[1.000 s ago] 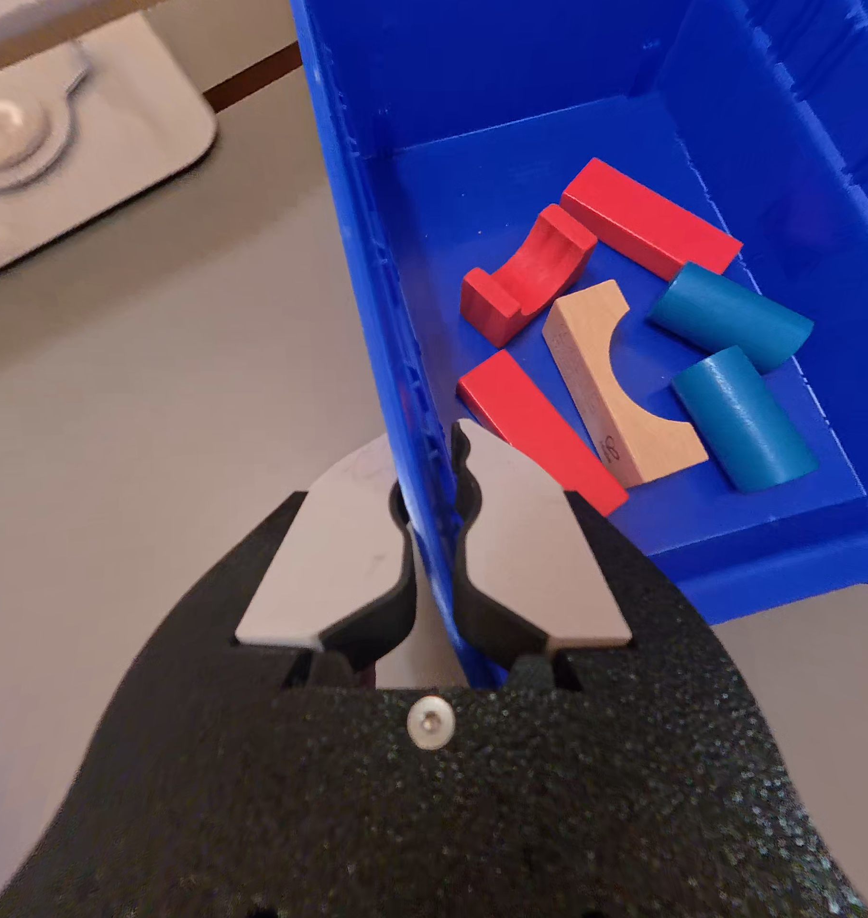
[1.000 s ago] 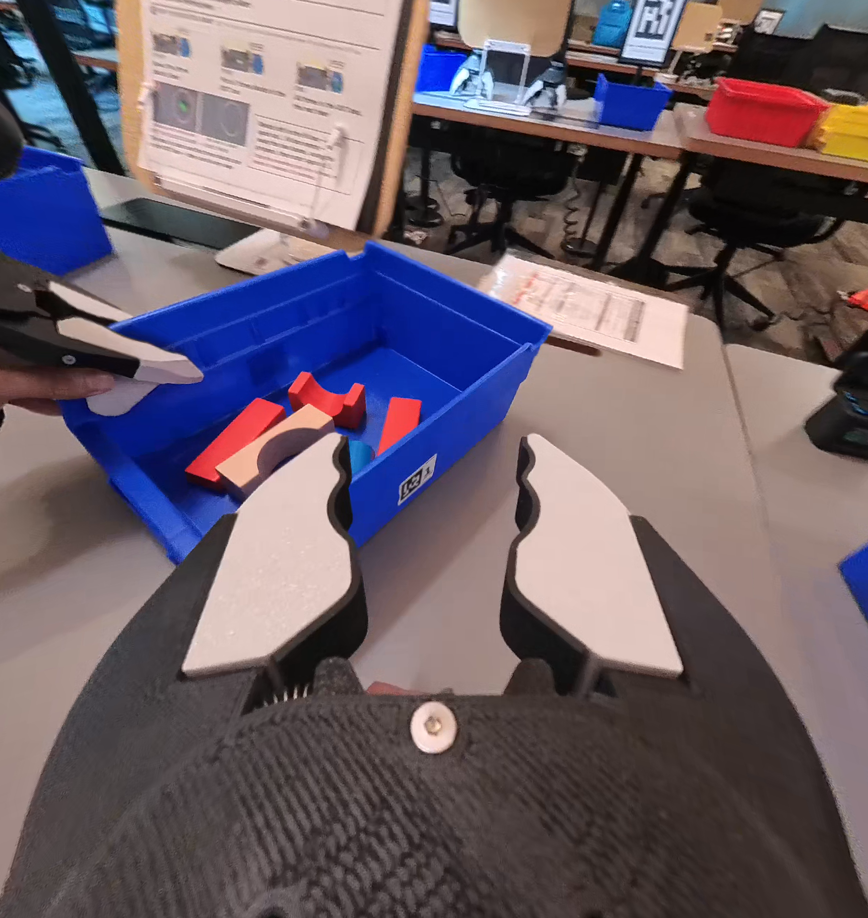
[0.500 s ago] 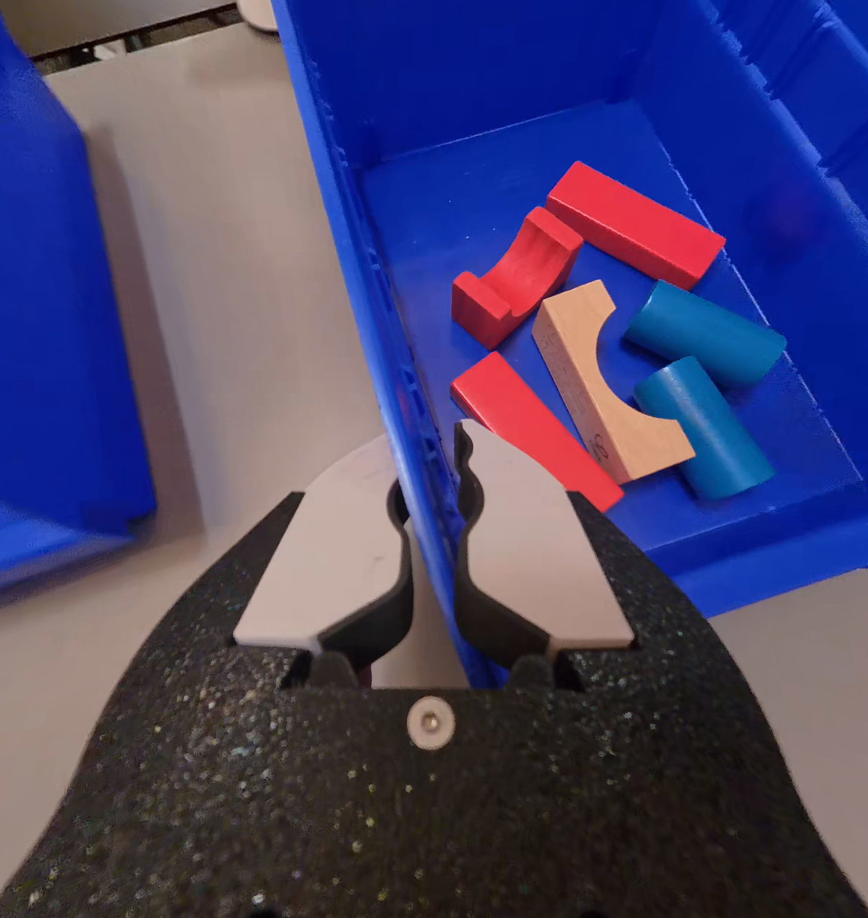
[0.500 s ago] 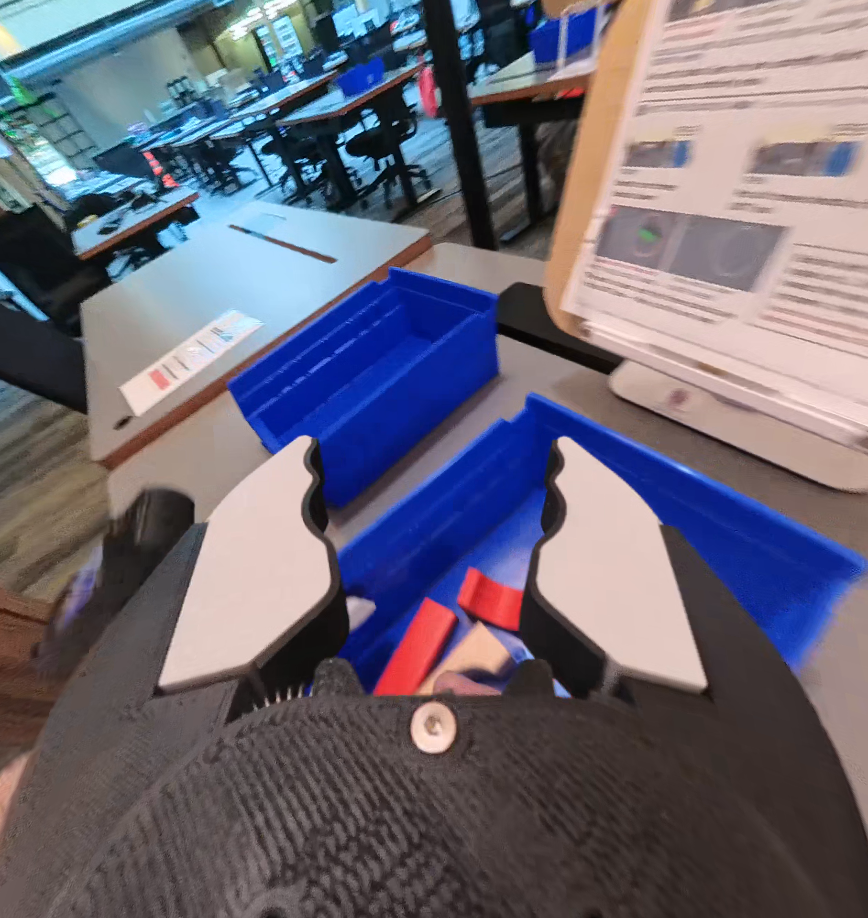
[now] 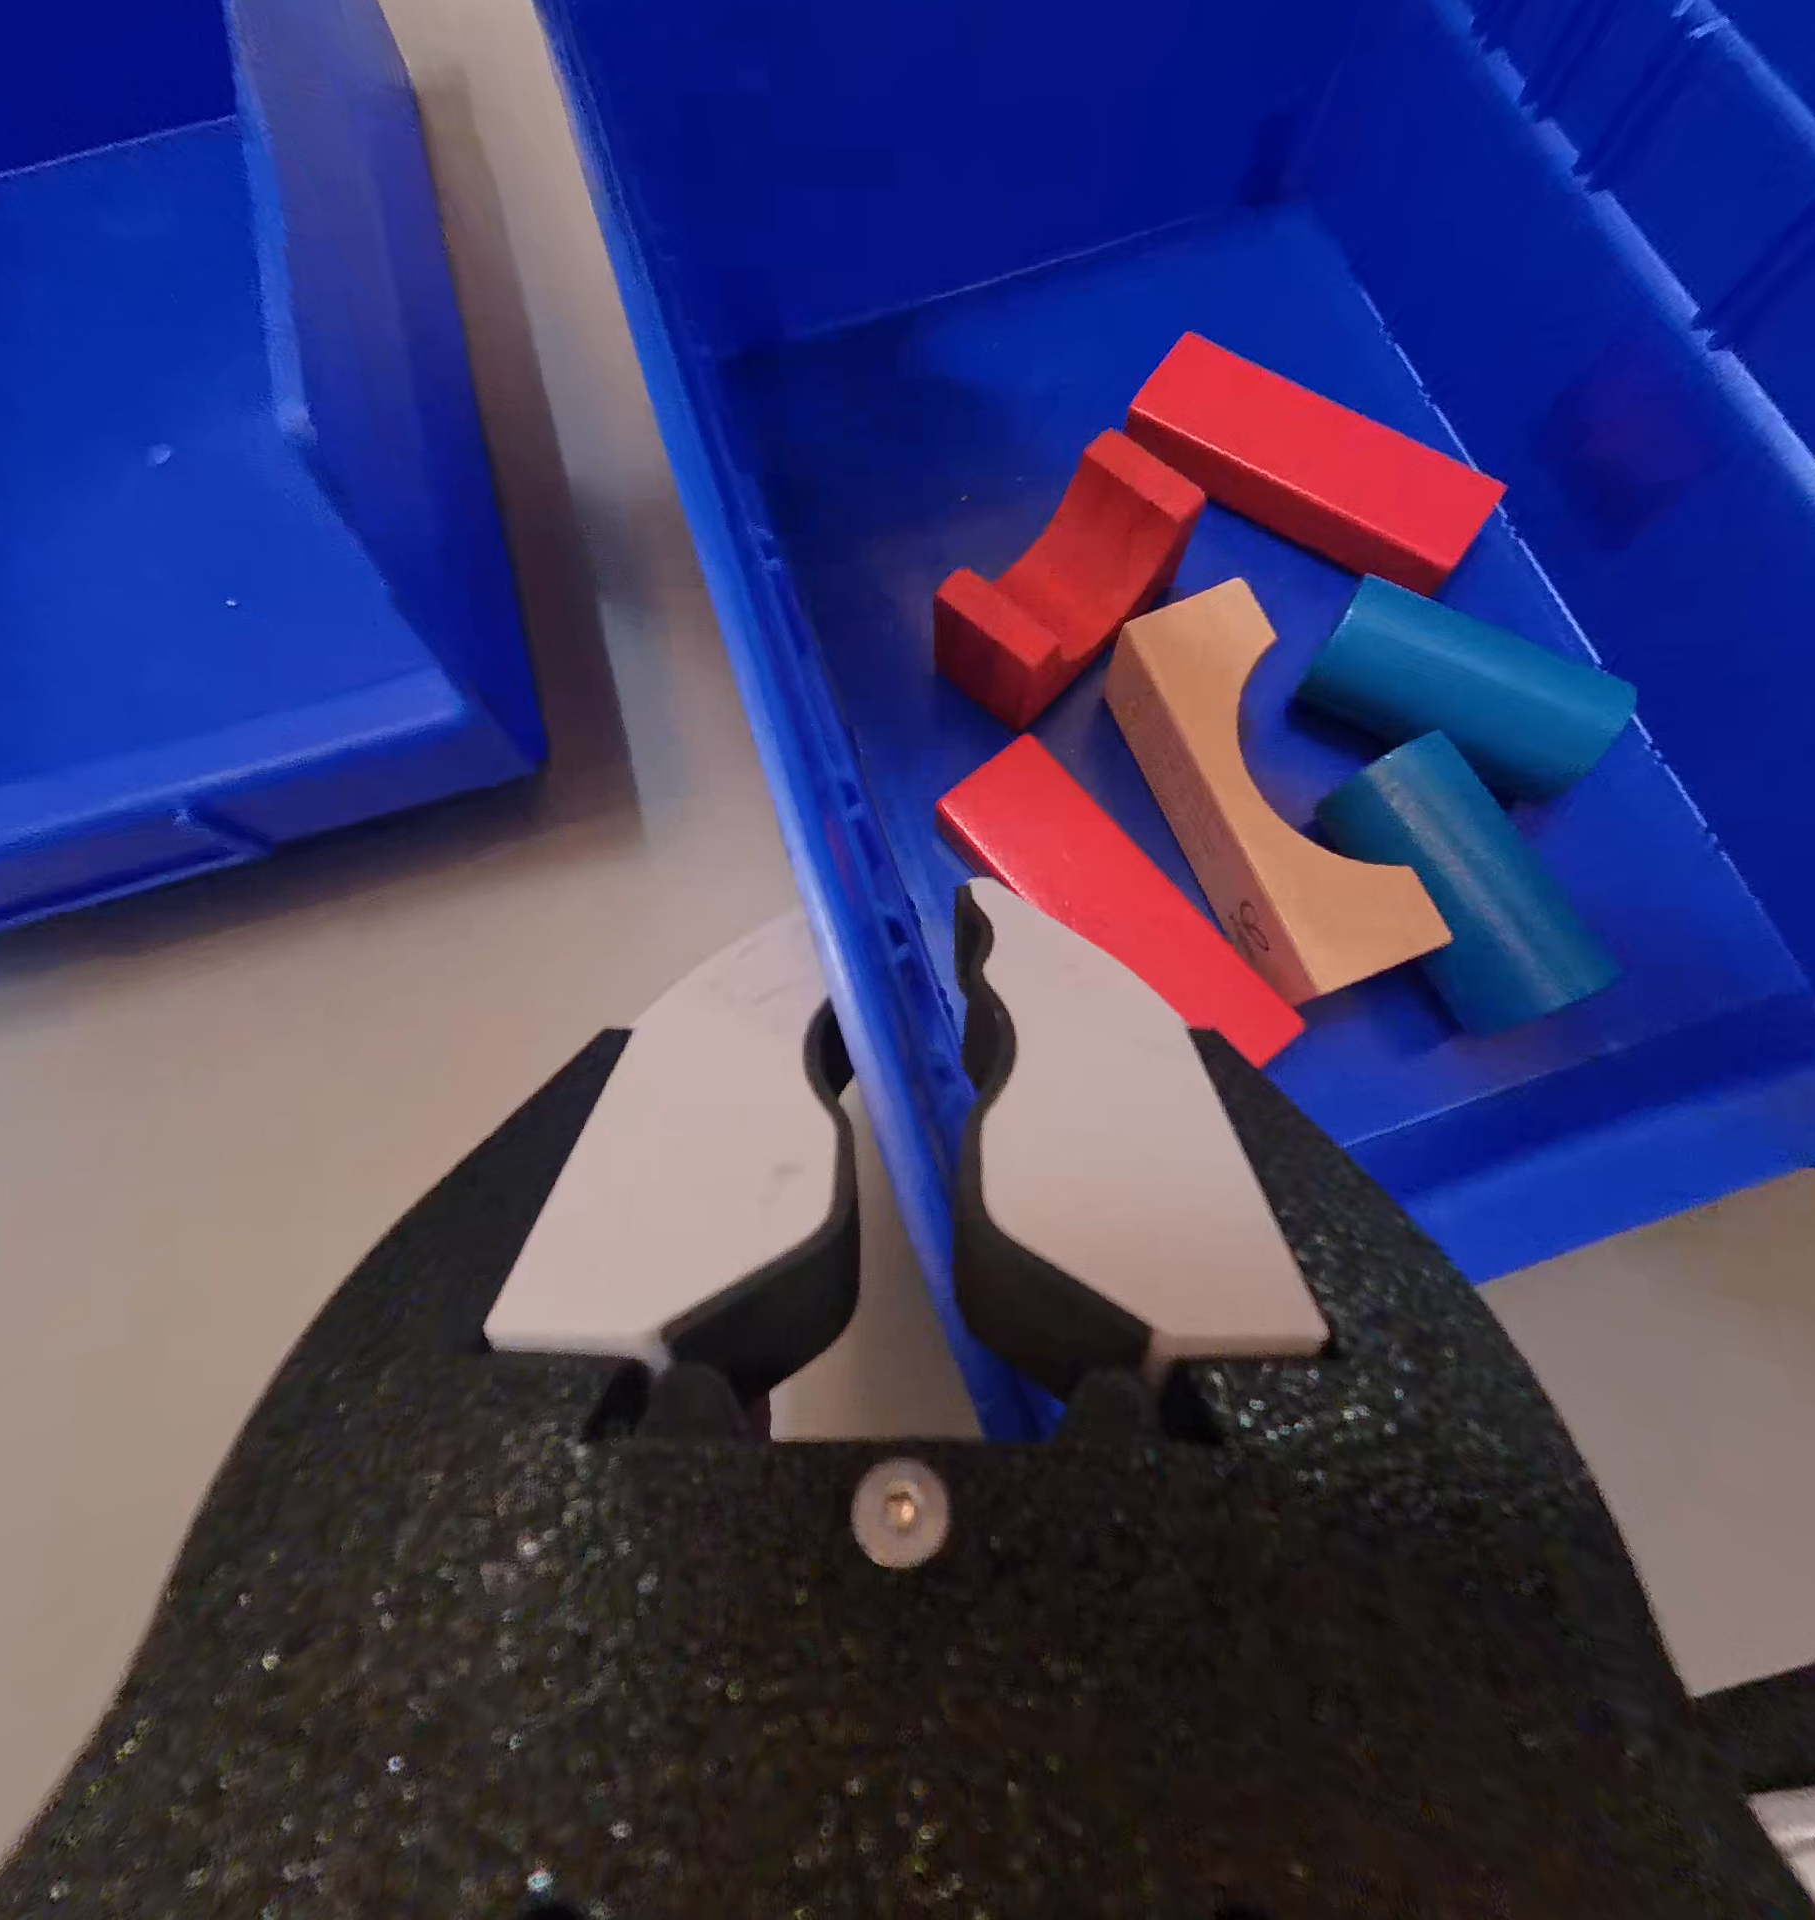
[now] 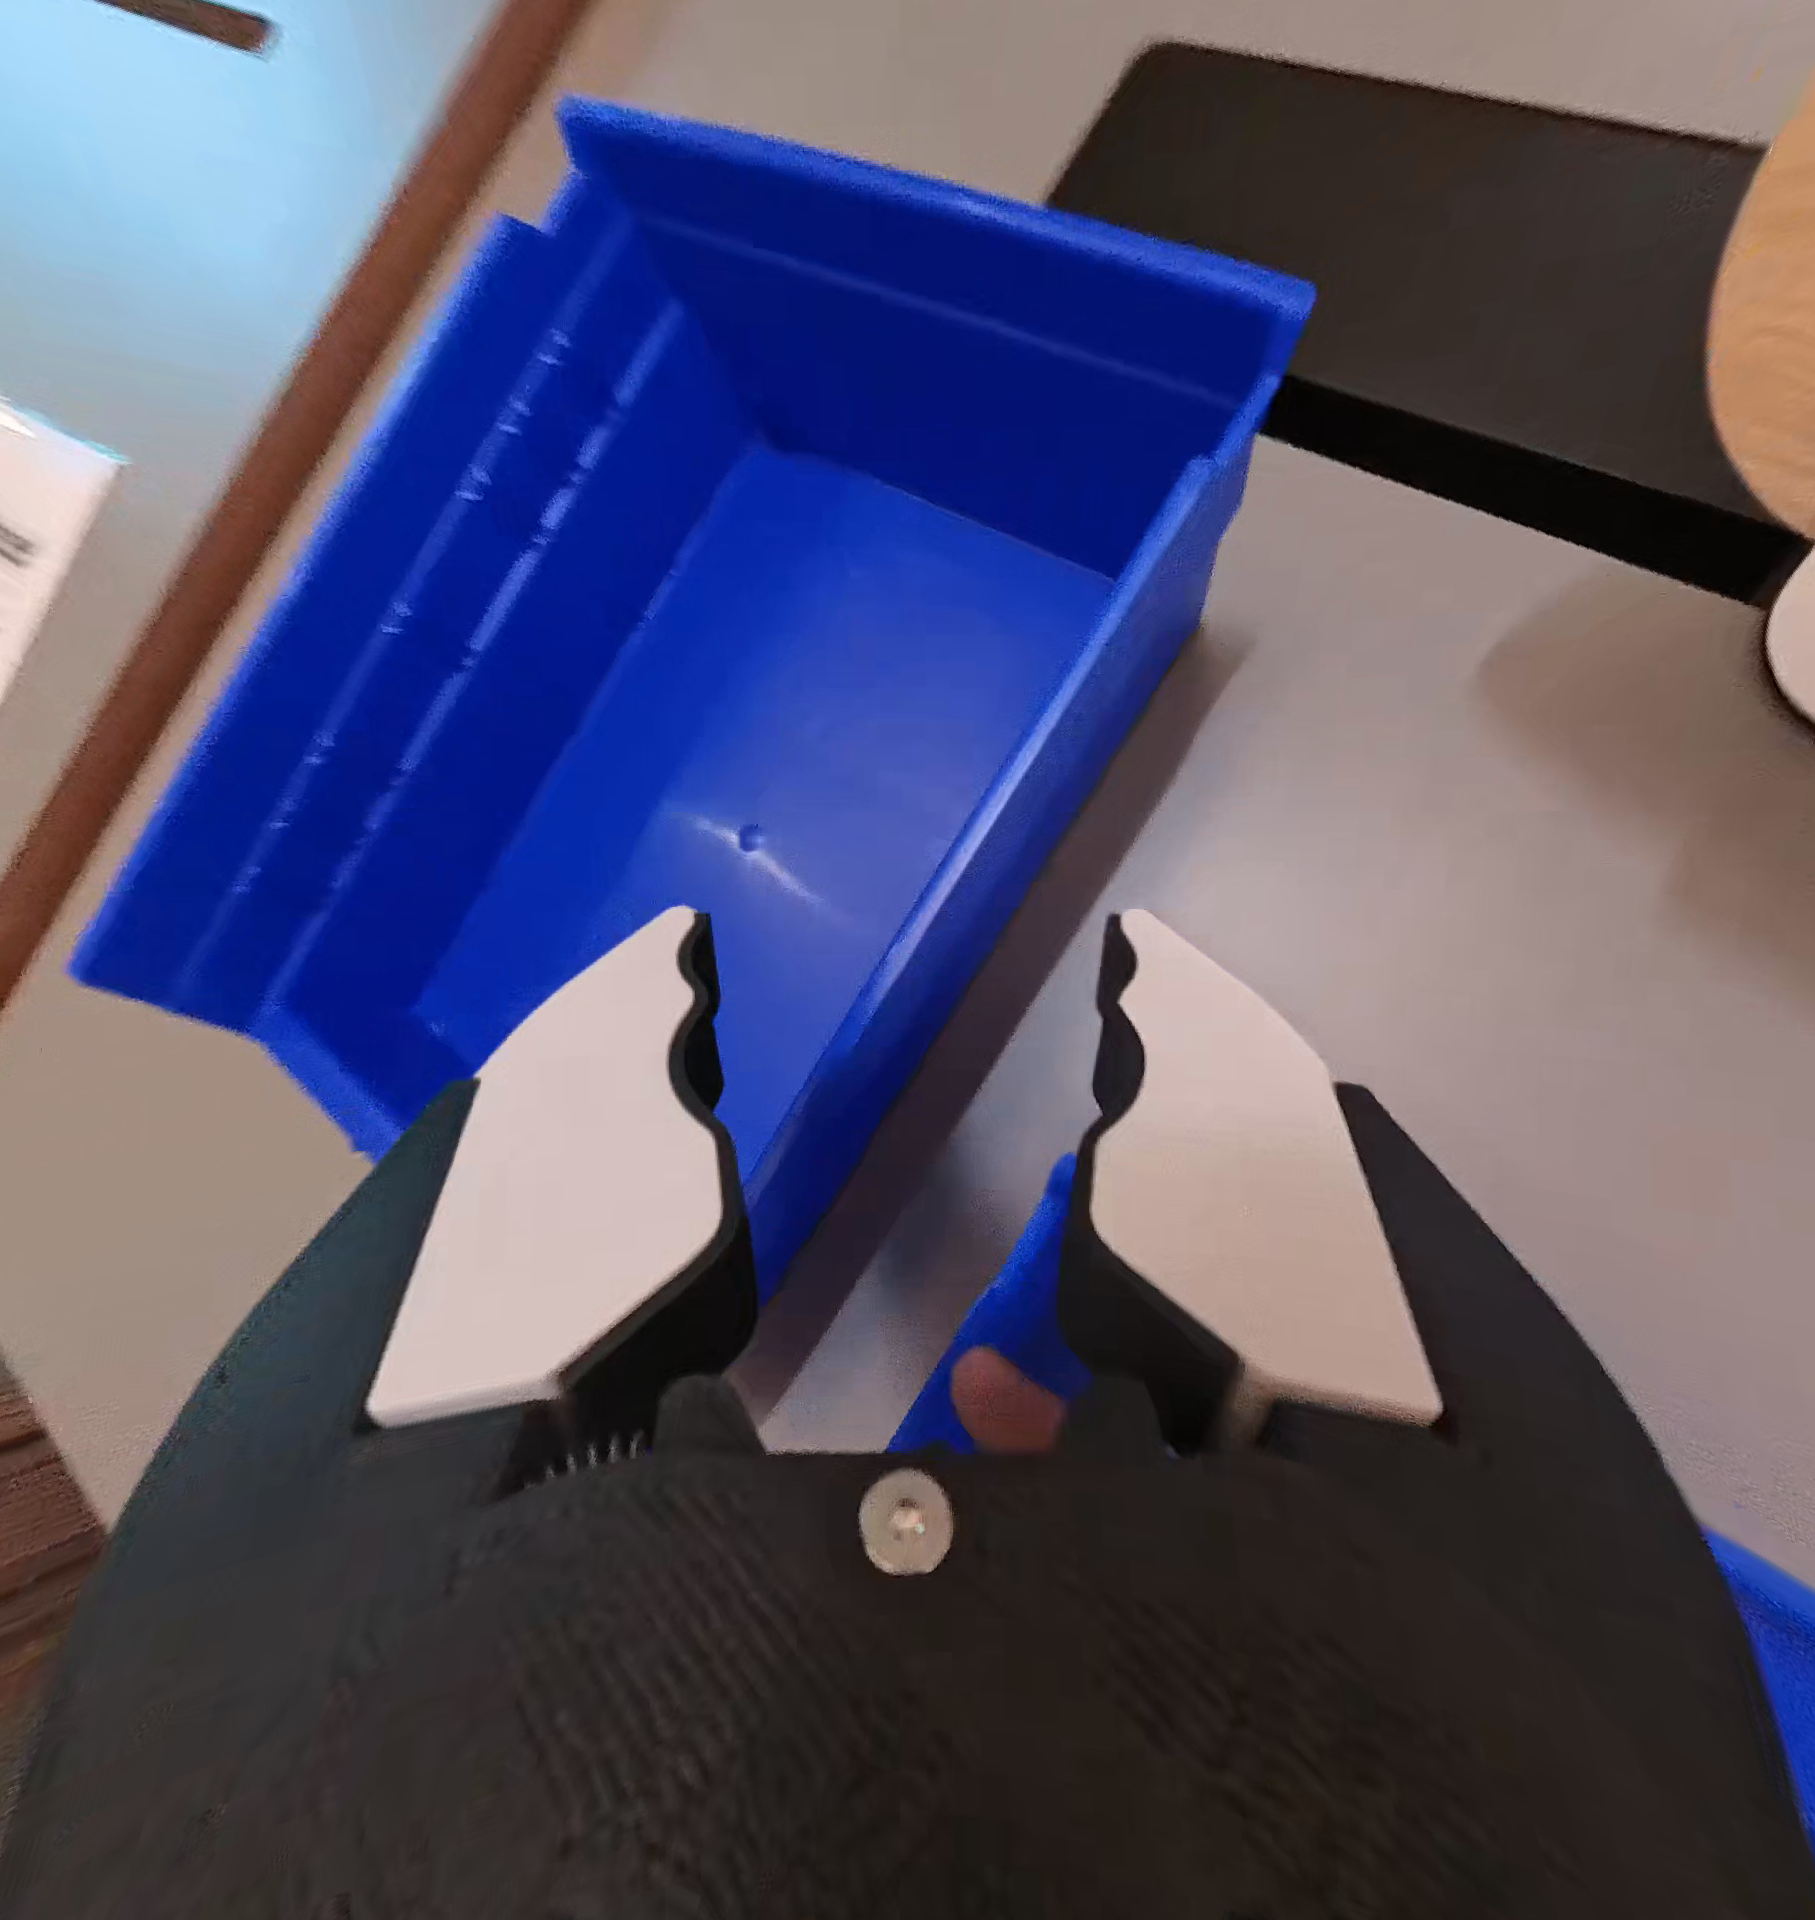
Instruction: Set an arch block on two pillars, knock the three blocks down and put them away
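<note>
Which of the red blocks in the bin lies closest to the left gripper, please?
The flat red bar beside the left gripper; the red arch block and other red bar lie farther back.

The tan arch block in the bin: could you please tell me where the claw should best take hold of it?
Probably across the narrow middle of the tan arch, coming straight down from above. It lies flat, and the curved cut-out leaves open floor on that side. A red bar lies along its straight edge, so that finger has little room.

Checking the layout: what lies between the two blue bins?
In the left wrist view, only a bare strip of grey table lies between the empty blue bin and the block-filled blue bin.
</note>
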The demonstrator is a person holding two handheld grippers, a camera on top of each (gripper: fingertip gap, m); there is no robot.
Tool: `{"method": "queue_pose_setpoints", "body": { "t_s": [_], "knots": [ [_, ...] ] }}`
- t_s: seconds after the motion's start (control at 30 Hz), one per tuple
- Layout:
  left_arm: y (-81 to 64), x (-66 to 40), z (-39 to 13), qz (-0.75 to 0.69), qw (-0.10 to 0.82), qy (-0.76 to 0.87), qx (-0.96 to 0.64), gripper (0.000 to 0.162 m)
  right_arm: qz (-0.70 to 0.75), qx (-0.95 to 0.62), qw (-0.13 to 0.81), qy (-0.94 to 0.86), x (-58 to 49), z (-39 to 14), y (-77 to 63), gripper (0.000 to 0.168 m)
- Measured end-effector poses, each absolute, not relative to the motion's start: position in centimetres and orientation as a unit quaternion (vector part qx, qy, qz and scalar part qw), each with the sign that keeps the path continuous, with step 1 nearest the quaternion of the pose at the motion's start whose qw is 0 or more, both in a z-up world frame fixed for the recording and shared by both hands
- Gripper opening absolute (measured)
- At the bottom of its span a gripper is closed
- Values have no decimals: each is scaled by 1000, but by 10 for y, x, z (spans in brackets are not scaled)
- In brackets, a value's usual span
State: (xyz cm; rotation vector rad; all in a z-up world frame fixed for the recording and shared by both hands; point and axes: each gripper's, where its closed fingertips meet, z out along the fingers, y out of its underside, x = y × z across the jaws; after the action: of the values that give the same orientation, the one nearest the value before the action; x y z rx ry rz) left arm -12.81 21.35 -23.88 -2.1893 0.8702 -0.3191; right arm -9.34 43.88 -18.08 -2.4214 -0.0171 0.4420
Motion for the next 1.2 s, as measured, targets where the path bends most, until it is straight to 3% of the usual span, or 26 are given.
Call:
{"method": "queue_pose_setpoints", "body": {
  "t_s": [0.07, 0.1, 0.2, 0.47, 0.73, 1.2],
  "knots": [
    [212, -131, -239, -128, 375, 338, -853, 16, 167, -930, 329, -4, -100, -185, 445, 39],
    [212, -132, -239, -130, 376, 339, -853, 16, 168, -930, 328, -3, -104, -184, 447, 36],
    [211, -134, -238, -122, 377, 345, -851, 16, 127, -943, 307, -16, -110, -190, 449, 49],
    [206, -136, -238, -123, 380, 337, -853, 16, 42, -971, 235, -10, -103, -223, 452, 26],
    [205, -138, -237, -154, 385, 321, -852, 18, -12, -989, 146, -1, -98, -247, 453, 20],
    [206, -149, -232, -145, 419, 318, -838, 18, 81, -984, 155, -12, -122, -245, 473, 6]
  ]
}}
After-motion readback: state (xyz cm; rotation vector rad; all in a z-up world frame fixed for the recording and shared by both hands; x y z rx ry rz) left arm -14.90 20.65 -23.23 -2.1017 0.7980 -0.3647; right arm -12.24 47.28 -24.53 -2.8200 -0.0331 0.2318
